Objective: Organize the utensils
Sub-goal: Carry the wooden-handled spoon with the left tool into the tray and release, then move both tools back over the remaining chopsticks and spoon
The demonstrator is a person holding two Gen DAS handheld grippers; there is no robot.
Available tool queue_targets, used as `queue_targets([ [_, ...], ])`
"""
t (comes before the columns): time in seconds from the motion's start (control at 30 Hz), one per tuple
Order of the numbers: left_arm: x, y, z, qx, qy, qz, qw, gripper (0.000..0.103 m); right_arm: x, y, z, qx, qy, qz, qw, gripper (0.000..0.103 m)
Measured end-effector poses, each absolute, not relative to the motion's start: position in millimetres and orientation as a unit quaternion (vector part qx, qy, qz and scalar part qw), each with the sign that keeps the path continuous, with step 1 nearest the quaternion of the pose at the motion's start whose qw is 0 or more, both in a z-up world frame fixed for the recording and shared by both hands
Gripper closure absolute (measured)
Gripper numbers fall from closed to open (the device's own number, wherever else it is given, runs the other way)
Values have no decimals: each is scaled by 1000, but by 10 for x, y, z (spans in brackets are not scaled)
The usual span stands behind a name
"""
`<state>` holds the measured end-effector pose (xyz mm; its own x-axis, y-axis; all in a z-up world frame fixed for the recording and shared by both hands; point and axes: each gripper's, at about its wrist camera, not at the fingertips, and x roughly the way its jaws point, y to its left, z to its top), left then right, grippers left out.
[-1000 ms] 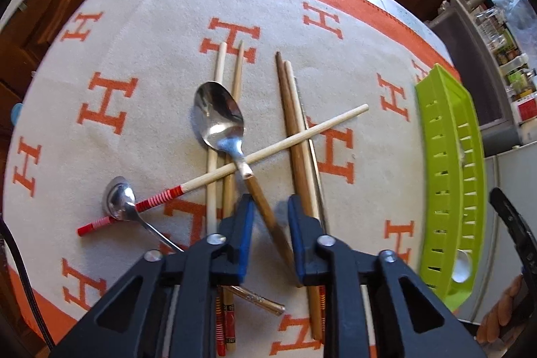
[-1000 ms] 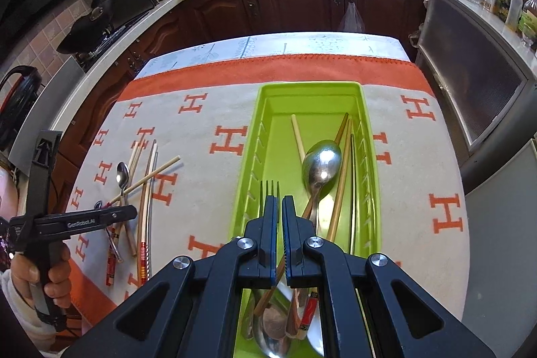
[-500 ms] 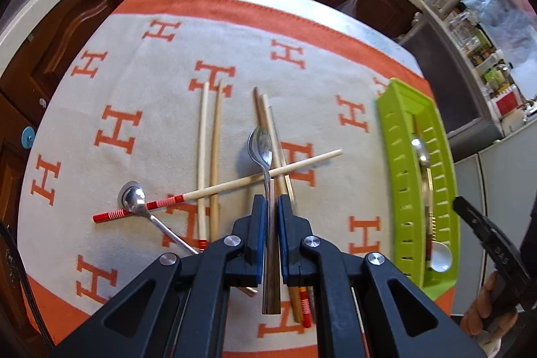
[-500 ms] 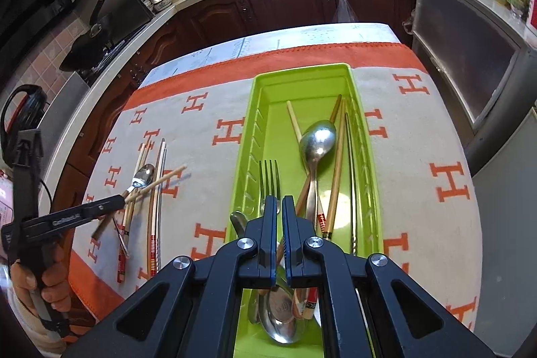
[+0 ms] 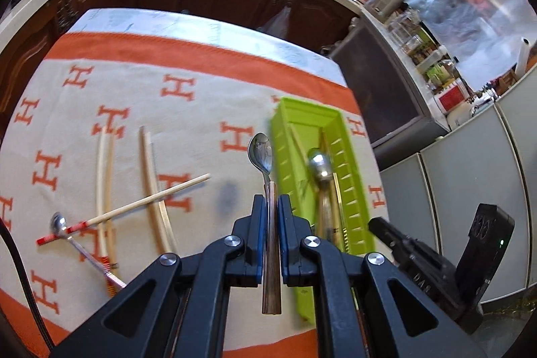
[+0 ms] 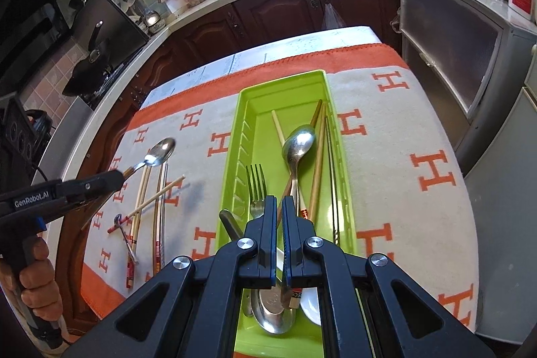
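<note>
One spoon (image 5: 261,153) in left tongs (image 5: 271,200), five chopsticks (image 5: 104,176) on cloth (image 5: 201,96)

Our left gripper (image 5: 272,207), at the frame's lower centre, is black plastic with blue-lined jaws and silver screws at its pivots. Seen from the right wrist at far left, it carries white "GenRobot.AI" lettering. Our right gripper (image 6: 279,210) matches: black arms, blue pads, silver screws.

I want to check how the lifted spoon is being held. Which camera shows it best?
The left wrist view: the spoon runs lengthwise between the left claw, wooden handle pinched, bowl pointing away. The right wrist view shows it from the side, clear of the cloth, with the grip point hidden.
</note>
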<state>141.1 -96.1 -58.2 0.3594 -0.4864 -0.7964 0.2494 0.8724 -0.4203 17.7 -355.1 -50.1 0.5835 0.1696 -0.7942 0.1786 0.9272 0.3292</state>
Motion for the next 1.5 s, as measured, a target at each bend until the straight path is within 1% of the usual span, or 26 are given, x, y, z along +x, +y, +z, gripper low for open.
queue_targets([
  [0.13, 1462, -1372, -625, -89, 521, -238, 815, 98, 96, -3656, -525, 200, 453, -22, 868, 100],
  [0.33, 1460, -1871, -876, -53, 530, -240, 812, 98, -60, -3888, -545, 227, 443, -61, 865, 100],
  [0.53, 1394, -2093, -1221, -33, 539, -223, 812, 97, -143, -3998, -573, 239, 441, -74, 862, 100],
  [0.67, 1323, -2111, -1310, -29, 550, -234, 801, 88, -160, -3956, -573, 238, 440, -69, 863, 100],
  [0.73, 1251, -2102, -1251, -23, 547, -246, 800, 79, -162, -3927, -565, 236, 440, -67, 864, 100],
  [0.77, 1222, -2084, -1223, -22, 544, -250, 801, 76, -157, -3916, -566, 236, 441, -66, 864, 100],
  [0.83, 1125, -2021, -1109, -13, 534, -255, 806, 63, -150, -3887, -564, 238, 441, -62, 863, 100],
  [1.03, 978, -1663, -915, 0, 525, -244, 815, 62, -146, -3754, -527, 235, 442, -49, 864, 100],
  [1.4, 764, -475, -882, -1, 517, -157, 841, 61, -61, -3165, -421, 208, 459, 20, 863, 98],
  [1.5, 714, -195, -875, -3, 510, -135, 850, 58, 4, -2856, -374, 185, 466, 47, 864, 94],
])
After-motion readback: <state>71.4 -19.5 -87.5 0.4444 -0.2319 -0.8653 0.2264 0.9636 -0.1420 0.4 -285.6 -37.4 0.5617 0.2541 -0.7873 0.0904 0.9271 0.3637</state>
